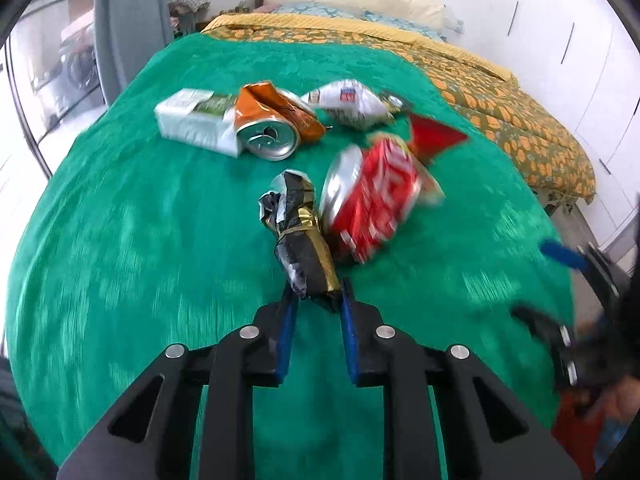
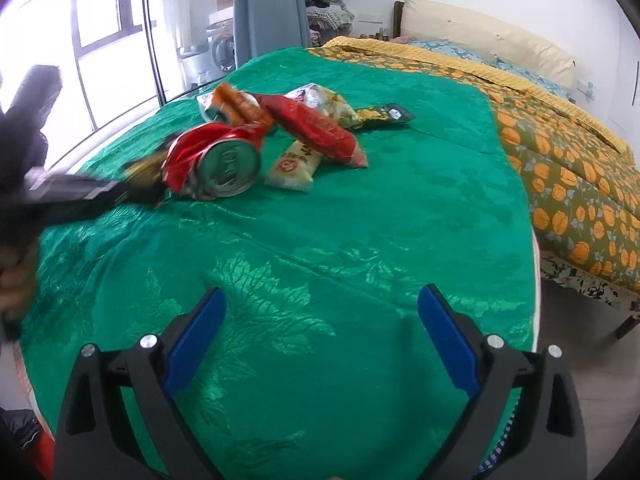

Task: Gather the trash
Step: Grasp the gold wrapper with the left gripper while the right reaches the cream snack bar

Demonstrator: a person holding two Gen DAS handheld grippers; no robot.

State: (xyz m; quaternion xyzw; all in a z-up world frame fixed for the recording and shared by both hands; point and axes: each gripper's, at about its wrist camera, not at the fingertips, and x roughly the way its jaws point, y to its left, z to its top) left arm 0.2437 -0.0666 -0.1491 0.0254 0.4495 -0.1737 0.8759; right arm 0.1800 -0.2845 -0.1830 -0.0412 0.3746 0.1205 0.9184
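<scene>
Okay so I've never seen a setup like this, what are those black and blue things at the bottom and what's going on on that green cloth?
Those are two handheld claws, one in each of a person's hands, each with a camera looking along its blue fingers. One picture is from the left claw, the other from the right claw. On the green cloth lies trash: a crushed red can, an orange can, a white carton and snack wrappers. The left claw is shut on a crumpled black and gold wrapper. The right claw is open and empty.
</scene>
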